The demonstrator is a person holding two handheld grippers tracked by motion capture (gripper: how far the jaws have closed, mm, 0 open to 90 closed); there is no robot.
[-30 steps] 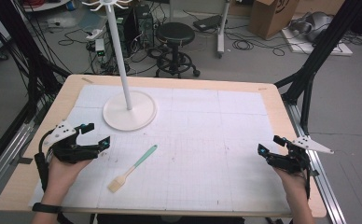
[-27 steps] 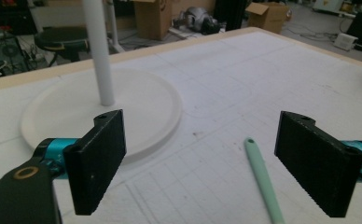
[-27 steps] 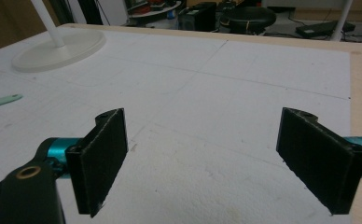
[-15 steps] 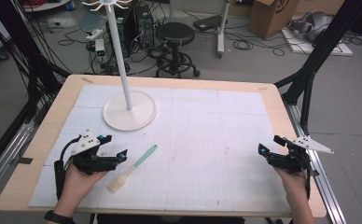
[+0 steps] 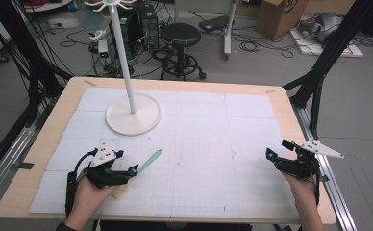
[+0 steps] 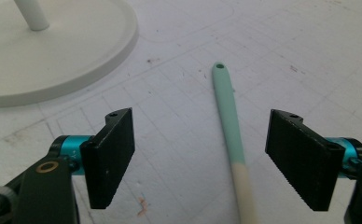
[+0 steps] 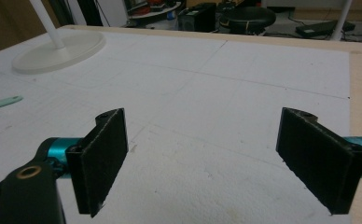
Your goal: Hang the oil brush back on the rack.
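Between left tongs [image 6: 200,156]: slim smooth mint-and-cream spatula handle [image 6: 229,126].

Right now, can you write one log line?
left gripper: open, astride spatula handle | right gripper: open, idle | spatula: flat on mat

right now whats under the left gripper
The left gripper, jaws open, hangs over the spatula, which lies on the white mat. Its handle shows; the hand covers its head.
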